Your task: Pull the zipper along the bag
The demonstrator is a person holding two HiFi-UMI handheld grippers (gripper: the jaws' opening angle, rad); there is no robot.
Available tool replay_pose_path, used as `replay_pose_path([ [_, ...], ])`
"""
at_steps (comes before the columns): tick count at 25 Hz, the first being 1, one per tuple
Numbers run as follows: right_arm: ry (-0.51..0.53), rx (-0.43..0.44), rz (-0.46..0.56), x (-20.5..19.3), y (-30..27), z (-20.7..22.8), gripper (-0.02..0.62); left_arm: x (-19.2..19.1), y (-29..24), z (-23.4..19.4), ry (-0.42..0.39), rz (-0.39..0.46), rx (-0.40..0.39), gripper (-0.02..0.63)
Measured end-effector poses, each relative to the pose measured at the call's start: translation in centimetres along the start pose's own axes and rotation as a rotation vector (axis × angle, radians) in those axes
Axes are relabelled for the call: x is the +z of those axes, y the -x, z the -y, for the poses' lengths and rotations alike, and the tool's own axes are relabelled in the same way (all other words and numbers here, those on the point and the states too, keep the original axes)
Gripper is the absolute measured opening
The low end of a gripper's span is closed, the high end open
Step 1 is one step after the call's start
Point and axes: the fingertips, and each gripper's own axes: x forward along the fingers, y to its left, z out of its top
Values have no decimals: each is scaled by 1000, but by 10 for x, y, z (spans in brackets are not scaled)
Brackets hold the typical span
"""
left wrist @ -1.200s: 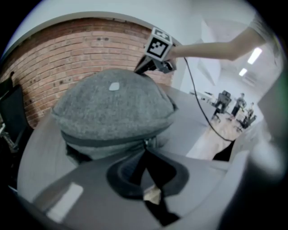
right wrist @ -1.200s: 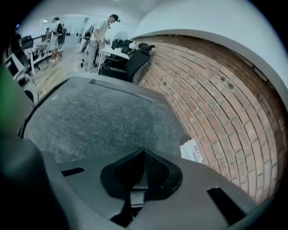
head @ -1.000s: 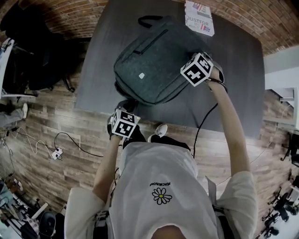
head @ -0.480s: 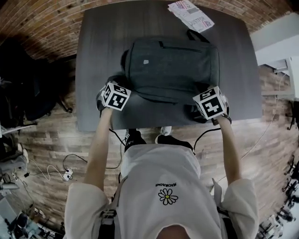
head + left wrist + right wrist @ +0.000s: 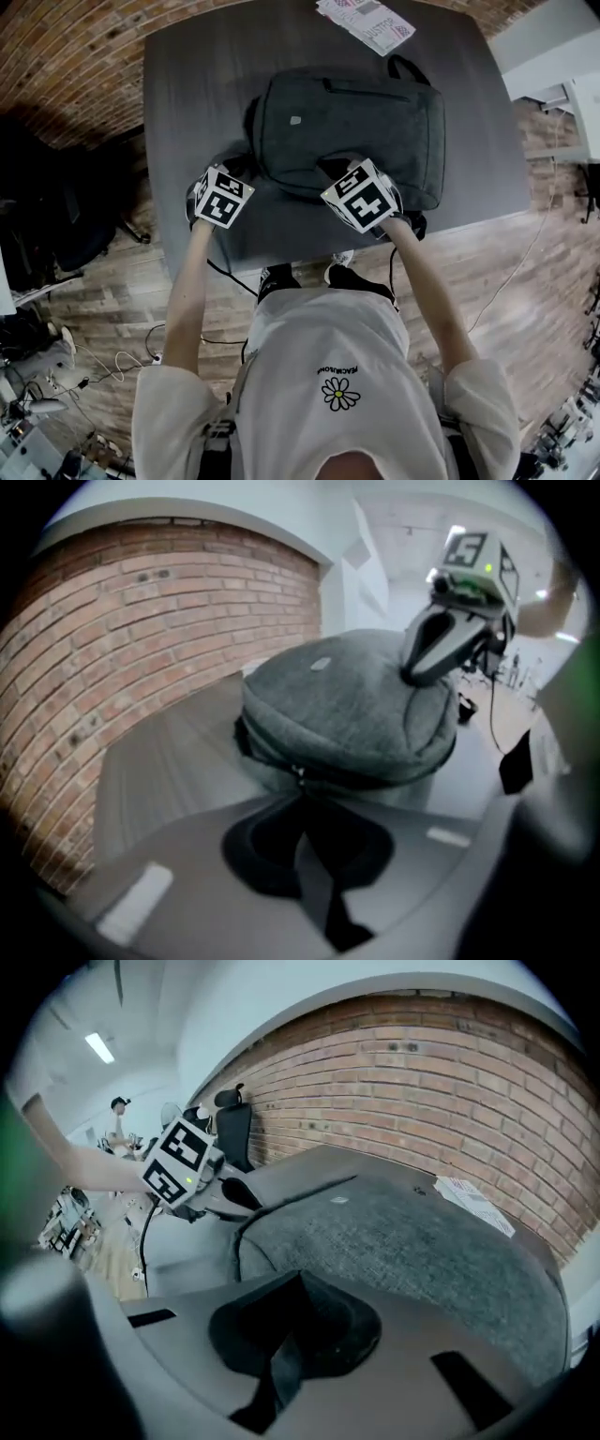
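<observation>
While the left claw [image 5: 302,803] and right claw [image 5: 298,1279] each have jaws pressed together, the bag [image 5: 347,705] lies just ahead.

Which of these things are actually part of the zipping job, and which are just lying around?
Part of the job:
- grey backpack
- its zipper
- left gripper, jaws shut
- right gripper, jaws shut

Just lying about:
- printed leaflet at the table's far edge
- black chair beside the table
</observation>
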Motion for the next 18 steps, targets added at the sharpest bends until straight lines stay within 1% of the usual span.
replay_pose_path([
  [2,-19,-1,-21,-4,-5,5,0,-1,4,9,-35,-7,-52,5],
  [5,-69,37,-40,-5,-7,7,0,-5,13,29,-95,-21,-126,5],
  [7,-79,46,-41,-6,-8,7,0,-7,18,43,-101,-14,-165,5],
  [9,-74,42,-35,-5,-9,7,0,-11,21,61,-110,-27,-206,5],
  [12,-74,49,-36,-5,-9,7,0,-13,20,102,-134,-32,-289,6],
  [13,-75,54,-37,-5,-10,7,0,-12,19,114,-126,-31,-298,6],
  [15,-73,59,-35,-6,-10,6,0,-9,15,126,-72,-19,-290,9],
  [17,-75,66,-33,-6,-10,7,0,-6,14,126,-30,-4,-275,9],
  [18,-79,75,-34,-6,-10,7,0,-7,14,124,-34,-6,-263,8],
])
